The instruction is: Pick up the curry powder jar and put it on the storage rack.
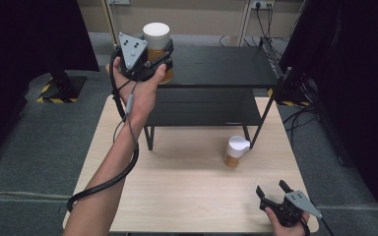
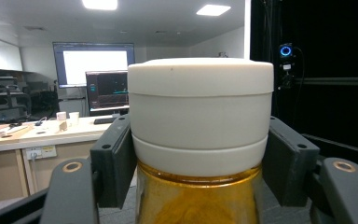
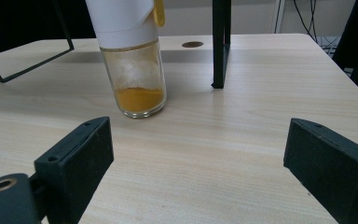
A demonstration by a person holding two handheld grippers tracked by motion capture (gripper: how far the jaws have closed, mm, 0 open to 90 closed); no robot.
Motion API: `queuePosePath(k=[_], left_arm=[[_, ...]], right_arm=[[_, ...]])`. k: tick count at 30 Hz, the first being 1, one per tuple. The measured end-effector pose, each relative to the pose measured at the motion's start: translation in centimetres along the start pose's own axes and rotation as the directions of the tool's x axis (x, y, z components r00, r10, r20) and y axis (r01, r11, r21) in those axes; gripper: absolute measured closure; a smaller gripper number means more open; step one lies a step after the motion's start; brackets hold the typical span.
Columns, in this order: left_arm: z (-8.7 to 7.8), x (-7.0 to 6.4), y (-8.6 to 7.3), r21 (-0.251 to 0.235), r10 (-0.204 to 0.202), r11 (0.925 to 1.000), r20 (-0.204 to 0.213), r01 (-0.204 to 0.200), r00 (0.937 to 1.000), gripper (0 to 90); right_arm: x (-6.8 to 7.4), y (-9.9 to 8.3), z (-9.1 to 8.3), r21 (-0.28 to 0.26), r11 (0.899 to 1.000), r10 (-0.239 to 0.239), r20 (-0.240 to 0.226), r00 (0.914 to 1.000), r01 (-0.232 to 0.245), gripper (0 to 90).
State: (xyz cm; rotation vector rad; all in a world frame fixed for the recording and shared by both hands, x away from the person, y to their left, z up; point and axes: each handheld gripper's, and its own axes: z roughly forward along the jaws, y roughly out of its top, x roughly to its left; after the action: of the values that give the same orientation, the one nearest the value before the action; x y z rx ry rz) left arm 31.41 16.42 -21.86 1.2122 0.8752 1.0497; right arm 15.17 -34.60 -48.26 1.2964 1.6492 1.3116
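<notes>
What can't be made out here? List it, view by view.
- High view: the held jar's base, hidden by the left gripper and hand.
- Left gripper view: the jar's lower body, cut off by the bottom edge.
- Right gripper view: the table jar's lid top, cut off by the upper edge.

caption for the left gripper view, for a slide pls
Left gripper shut on a white-capped jar of amber contents, office desks and monitors behind.

Bare table (image 3: 200, 140) ahead of the right gripper (image 3: 198, 154); beyond stand a jar (image 3: 137, 70) and, apparently, a shelf leg (image 3: 220, 44).
</notes>
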Motion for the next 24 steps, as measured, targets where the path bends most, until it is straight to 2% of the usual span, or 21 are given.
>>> queuePosePath(k=[4,11,24], left_arm=[[0.5,-0.1,0.2,0.003,0.003,1.0,-0.013,-0.003,0.9999,34.5],[1.4,-0.2,0.4,0.01,0.037,0.9993,-0.036,-0.036,0.9987,34.5],[2.7,-0.1,-0.3,0.04,0.047,0.9982,-0.058,-0.045,0.9972,34.5]], right_arm=[[-0.1,0.0,0.0,0.001,1.0,0.002,-0.002,1.0,-0.002,8.3],[-0.1,0.0,0.0,-0.001,1.0,0.0,-0.003,1.0,0.0,8.3],[-0.1,-0.1,0.0,-0.003,1.0,0.002,-0.009,1.0,-0.002,8.3]])
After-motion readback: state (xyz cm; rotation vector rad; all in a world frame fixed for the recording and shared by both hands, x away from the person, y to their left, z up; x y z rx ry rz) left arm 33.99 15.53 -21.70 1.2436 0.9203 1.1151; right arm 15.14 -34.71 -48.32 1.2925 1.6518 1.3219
